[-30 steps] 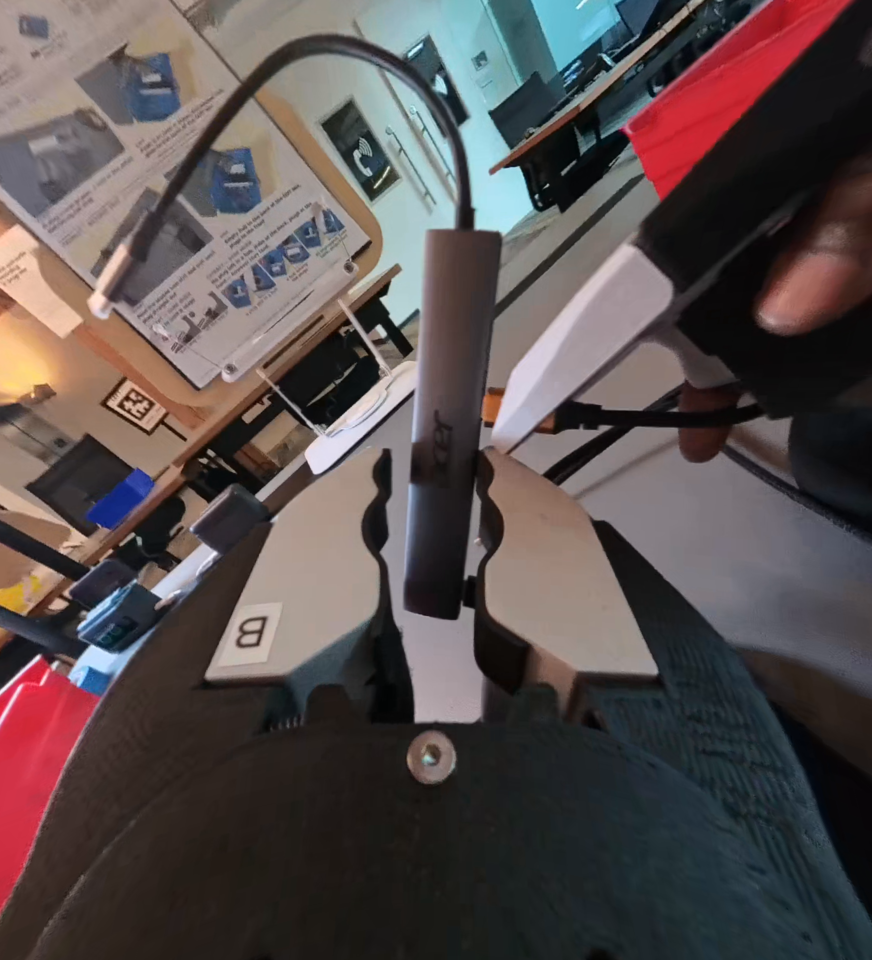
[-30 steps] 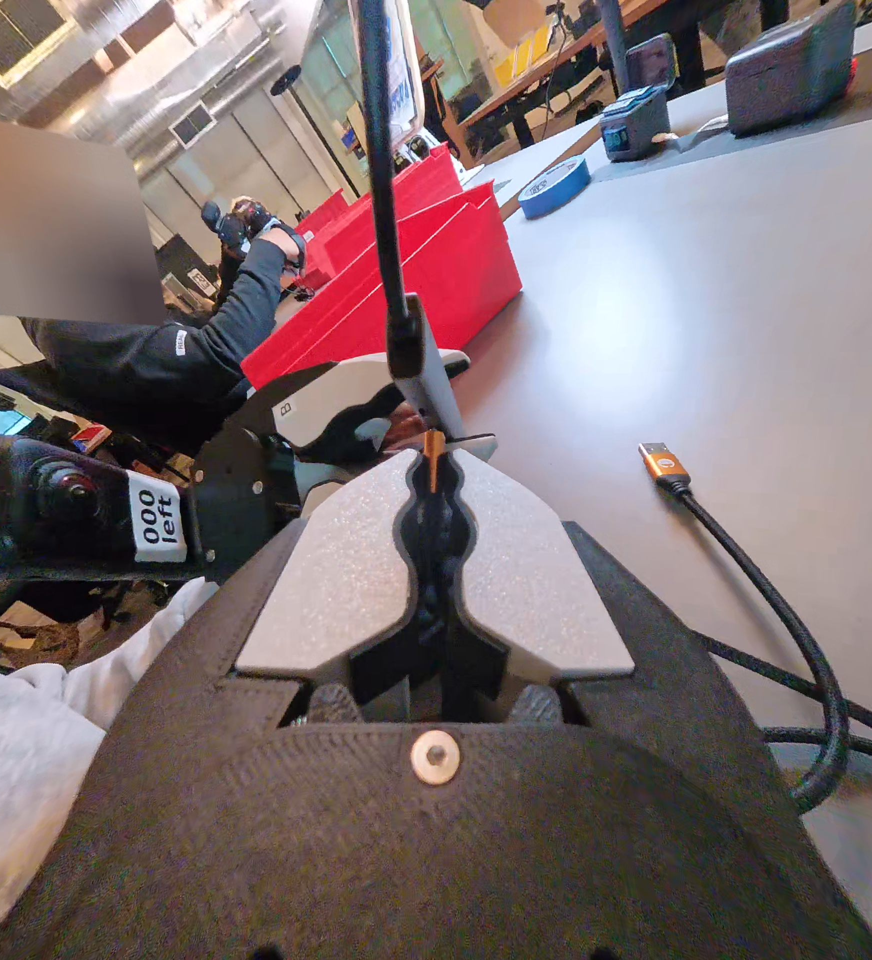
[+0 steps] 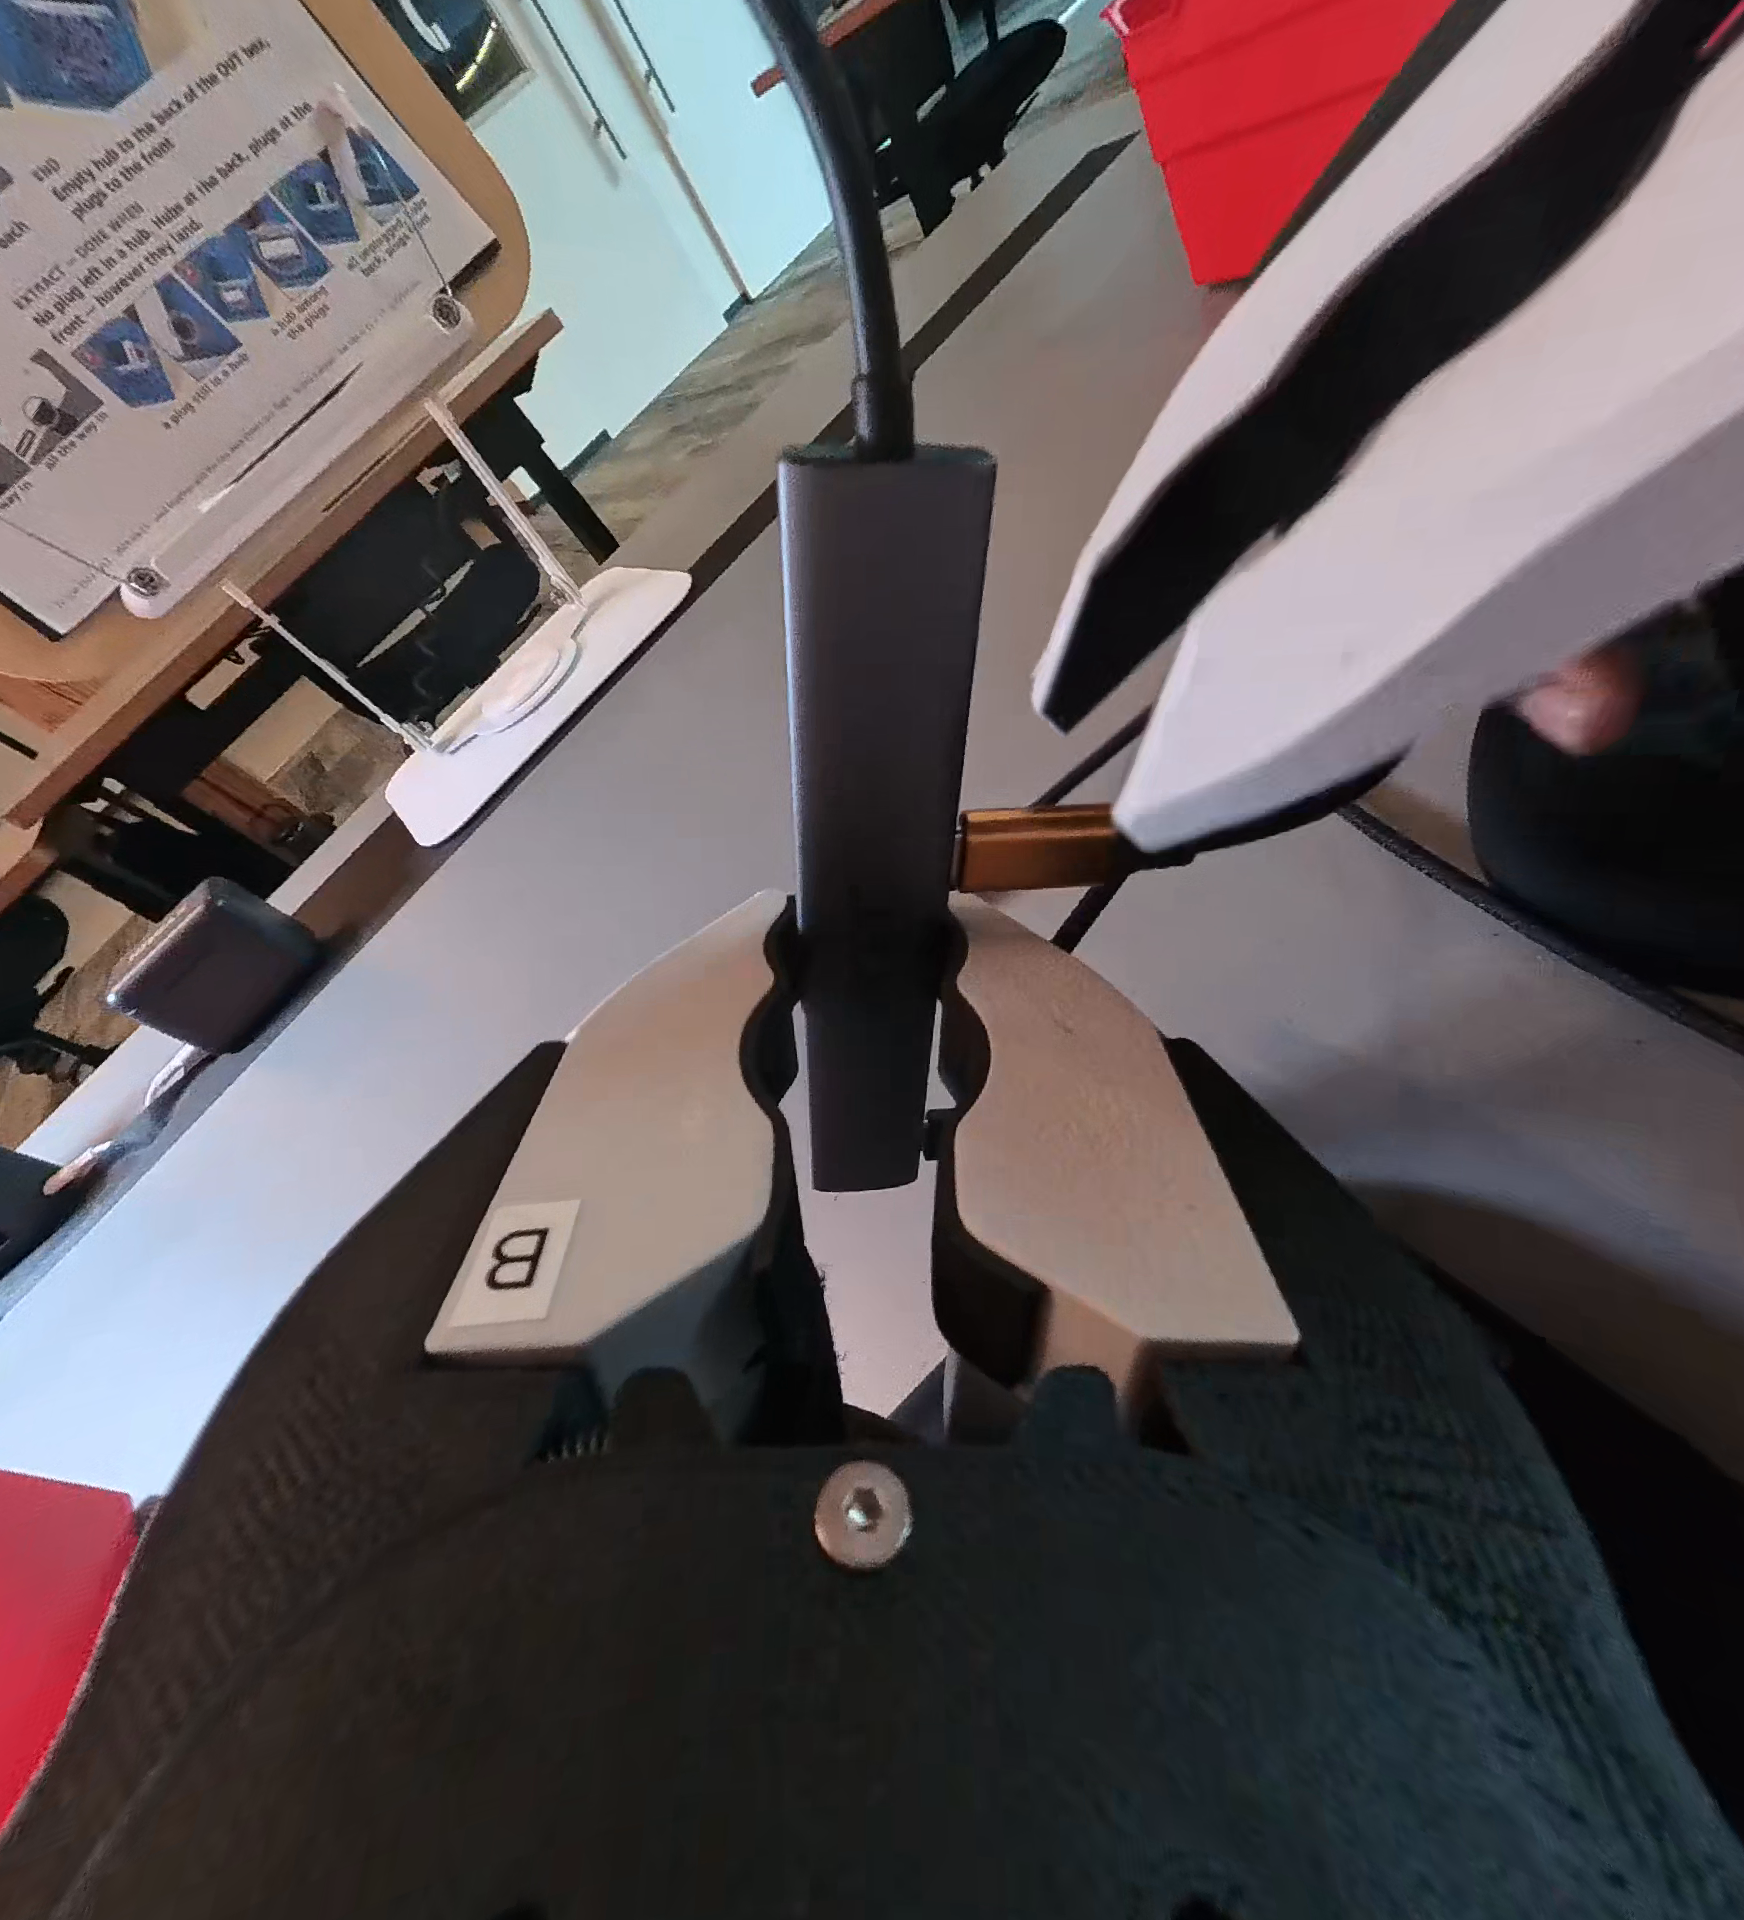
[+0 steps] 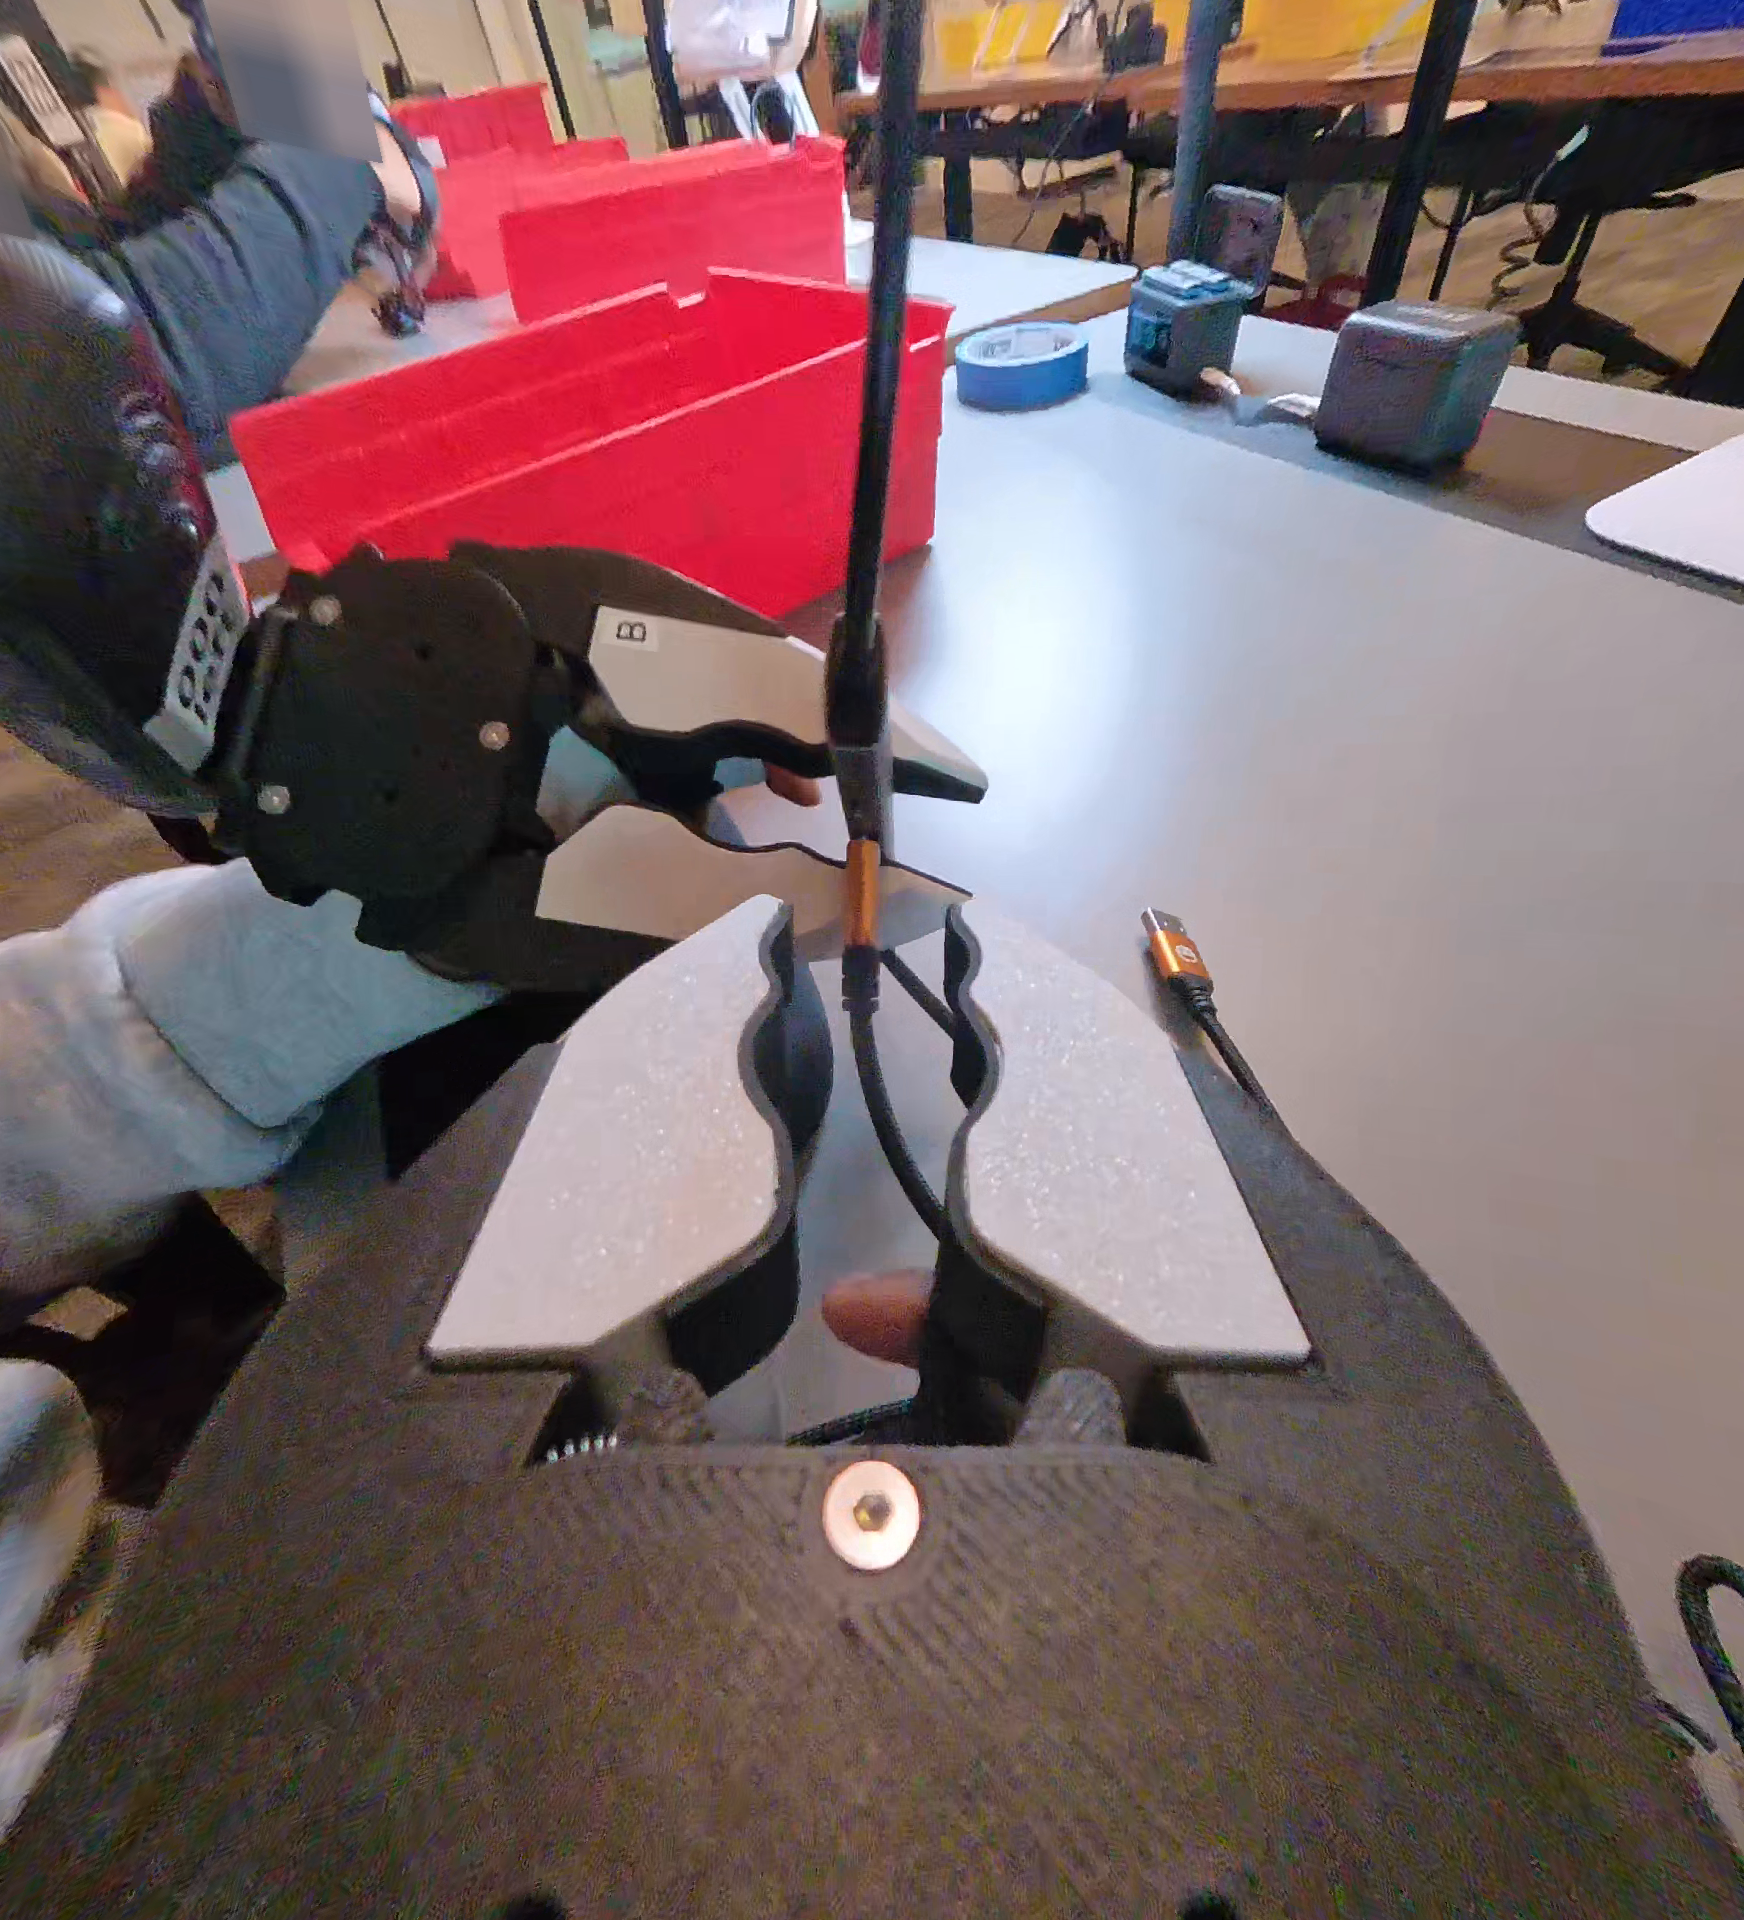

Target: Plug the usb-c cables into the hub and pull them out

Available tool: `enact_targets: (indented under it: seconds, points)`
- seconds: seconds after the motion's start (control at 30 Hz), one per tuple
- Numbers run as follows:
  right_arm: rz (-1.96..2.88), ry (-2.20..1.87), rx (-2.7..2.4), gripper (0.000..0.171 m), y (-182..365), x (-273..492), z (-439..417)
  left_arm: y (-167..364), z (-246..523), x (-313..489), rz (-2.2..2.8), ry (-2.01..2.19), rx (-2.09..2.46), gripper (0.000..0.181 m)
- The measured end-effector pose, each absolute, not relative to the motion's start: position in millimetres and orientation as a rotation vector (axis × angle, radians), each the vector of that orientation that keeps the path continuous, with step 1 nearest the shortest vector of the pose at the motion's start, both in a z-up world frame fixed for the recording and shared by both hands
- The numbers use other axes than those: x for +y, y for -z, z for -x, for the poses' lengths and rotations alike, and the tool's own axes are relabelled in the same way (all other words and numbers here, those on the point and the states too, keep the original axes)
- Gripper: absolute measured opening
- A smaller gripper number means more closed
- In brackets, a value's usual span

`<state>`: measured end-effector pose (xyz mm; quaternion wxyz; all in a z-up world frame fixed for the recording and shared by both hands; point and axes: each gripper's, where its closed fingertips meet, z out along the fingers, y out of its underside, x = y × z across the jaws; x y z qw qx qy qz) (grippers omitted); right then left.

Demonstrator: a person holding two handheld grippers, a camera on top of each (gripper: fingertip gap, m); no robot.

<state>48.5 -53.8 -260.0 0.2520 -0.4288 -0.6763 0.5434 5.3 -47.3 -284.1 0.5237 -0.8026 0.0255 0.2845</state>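
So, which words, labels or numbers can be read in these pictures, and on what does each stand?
I quote no writing; these bear it:
Sticker on the left hand-held gripper.
Poster.
Tag on that gripper's body.
Loose plug: mark too small.

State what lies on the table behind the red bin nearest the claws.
Behind the red bin, more red bins show above its far wall; their lower parts and the table there are hidden. Its inside cannot be seen.

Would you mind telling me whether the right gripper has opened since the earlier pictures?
Yes. The right gripper was shut on the orange plug; now its fingers stand apart either side of it, while the plug stays at the hub.
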Motion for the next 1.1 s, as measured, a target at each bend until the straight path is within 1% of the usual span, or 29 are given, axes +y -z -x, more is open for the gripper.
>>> enact_targets:
  seconds: [0.07,0.17,0.43,0.57,0.7,0.9,0.93,1.0,1.1]
  points:
    - [1.13,-1.424,-1.861,0.025,264.8,-59.0,-46.0,285.3,-7.2,-45.8,1.922,-0.705,0.079,0.024]
    - [1.122,-1.374,-1.855,0.006,269.2,-63.6,-37.0,285.1,-12.4,-43.9,1.91,-0.729,0.109,0.024]
    - [1.151,-1.32,-1.852,0.007,281.2,-63.4,-34.4,295.5,-10.1,-44.2,1.951,-0.671,0.079,0.024]
    - [1.07,-1.152,-1.823,0.008,282.6,-64.6,-36.6,298.3,-12.9,-44.5,1.957,-0.568,0.067,0.024]
    - [1.108,-1.192,-1.91,0.008,285.9,-63.9,-34.8,299.1,-10.1,-45.2,1.963,-0.576,0.04,0.024]
    - [1.086,-1.038,-1.781,0.009,280.7,-64.7,-33.1,295.4,-8.9,-46.0,1.942,-0.506,-0.019,0.025]
    - [1.085,-1.047,-1.749,0.009,277.2,-66.1,-32.3,292.2,-8.2,-46.9,1.921,-0.487,-0.043,0.025]
    - [1.186,-1.234,-1.671,0.009,268.5,-69.4,-31.4,283.8,-8.2,-48.5,1.872,-0.425,-0.118,0.025]
    - [1.128,-1.196,-1.639,0.008,259.9,-68.1,-35.6,276.7,-13.7,-46.5,1.834,-0.356,-0.18,0.026]
